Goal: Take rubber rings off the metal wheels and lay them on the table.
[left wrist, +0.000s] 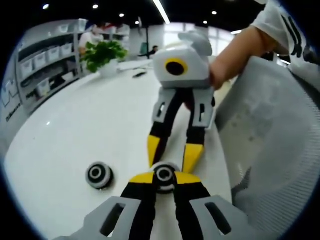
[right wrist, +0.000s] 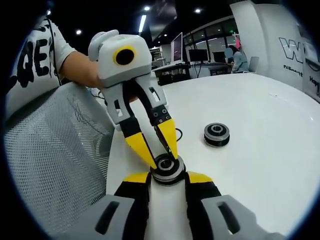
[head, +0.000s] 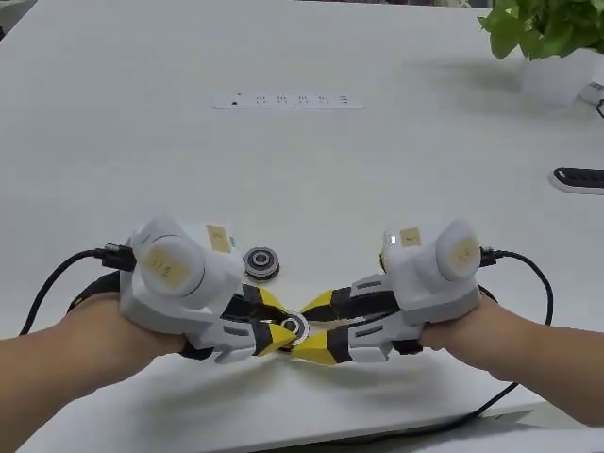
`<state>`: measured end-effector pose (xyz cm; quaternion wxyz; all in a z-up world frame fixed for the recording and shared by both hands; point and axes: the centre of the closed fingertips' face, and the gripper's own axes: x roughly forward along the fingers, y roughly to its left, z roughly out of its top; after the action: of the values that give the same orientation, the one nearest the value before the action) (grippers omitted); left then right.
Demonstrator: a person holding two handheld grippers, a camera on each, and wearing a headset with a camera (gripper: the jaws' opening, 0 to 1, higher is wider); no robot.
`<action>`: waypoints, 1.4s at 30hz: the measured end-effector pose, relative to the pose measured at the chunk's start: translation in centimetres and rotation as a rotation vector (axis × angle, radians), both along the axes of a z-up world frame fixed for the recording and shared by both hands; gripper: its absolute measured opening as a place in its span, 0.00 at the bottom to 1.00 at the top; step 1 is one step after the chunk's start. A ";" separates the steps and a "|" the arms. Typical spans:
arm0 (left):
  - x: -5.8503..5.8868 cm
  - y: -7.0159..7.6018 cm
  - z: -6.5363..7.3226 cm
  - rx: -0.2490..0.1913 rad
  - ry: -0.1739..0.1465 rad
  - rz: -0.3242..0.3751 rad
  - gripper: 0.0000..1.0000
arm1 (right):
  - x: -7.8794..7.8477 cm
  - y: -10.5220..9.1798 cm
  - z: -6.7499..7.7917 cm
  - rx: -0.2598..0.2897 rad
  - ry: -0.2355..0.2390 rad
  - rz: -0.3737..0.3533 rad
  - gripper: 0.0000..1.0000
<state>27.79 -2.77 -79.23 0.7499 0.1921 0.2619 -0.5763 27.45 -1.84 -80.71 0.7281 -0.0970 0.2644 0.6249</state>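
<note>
A small metal wheel (head: 293,327) with a black rubber ring hangs just above the white table (head: 311,179) near its front edge. My left gripper (head: 279,333) comes in from the left and my right gripper (head: 308,337) from the right, and their yellow tips meet on this wheel. In the left gripper view the wheel (left wrist: 164,175) sits pinched by the left gripper (left wrist: 164,179), with the right gripper (left wrist: 173,156) touching its far side. The right gripper (right wrist: 167,178) clasps the wheel (right wrist: 167,169) too. A second ringed wheel (head: 261,261) lies flat on the table.
A white power strip (head: 288,101) lies at the far middle. At the back right stands a potted plant (head: 545,33), and a black object (head: 578,179) lies at the right edge. Cables trail from both grippers. A mesh chair (right wrist: 55,150) stands behind the front edge.
</note>
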 end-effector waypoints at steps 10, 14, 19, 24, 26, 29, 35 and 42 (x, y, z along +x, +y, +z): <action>0.0 0.0 0.0 -0.006 -0.002 0.009 0.14 | -0.1 -0.4 0.1 -0.006 -0.002 -0.007 0.21; 0.0 0.0 0.0 -0.007 -0.003 0.012 0.14 | -0.1 -0.6 0.0 -0.009 0.002 -0.011 0.19; 0.0 0.0 0.0 -0.009 -0.002 0.014 0.14 | -0.1 -0.9 -0.1 -0.014 0.003 -0.014 0.16; 0.0 0.0 -0.1 -0.010 -0.002 0.015 0.14 | -0.2 -0.9 0.0 -0.015 0.002 -0.012 0.16; 0.0 0.0 -0.1 -0.011 -0.003 0.015 0.14 | -0.2 -1.0 0.0 -0.016 0.002 -0.012 0.16; 0.0 0.0 -0.1 -0.011 -0.003 0.016 0.13 | -0.2 -1.0 0.0 -0.018 0.001 -0.012 0.15; 0.0 0.0 -0.1 -0.010 -0.007 0.017 0.13 | -0.2 -1.0 0.0 -0.045 -0.044 0.006 0.14; 0.0 0.0 -0.1 -0.010 -0.008 0.021 0.13 | -0.1 -1.1 -0.1 -0.070 -0.076 0.021 0.12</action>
<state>27.79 -2.74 -79.29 0.7579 0.1880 0.2579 -0.5690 27.39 -2.93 -80.78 0.7271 -0.1487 0.2574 0.6188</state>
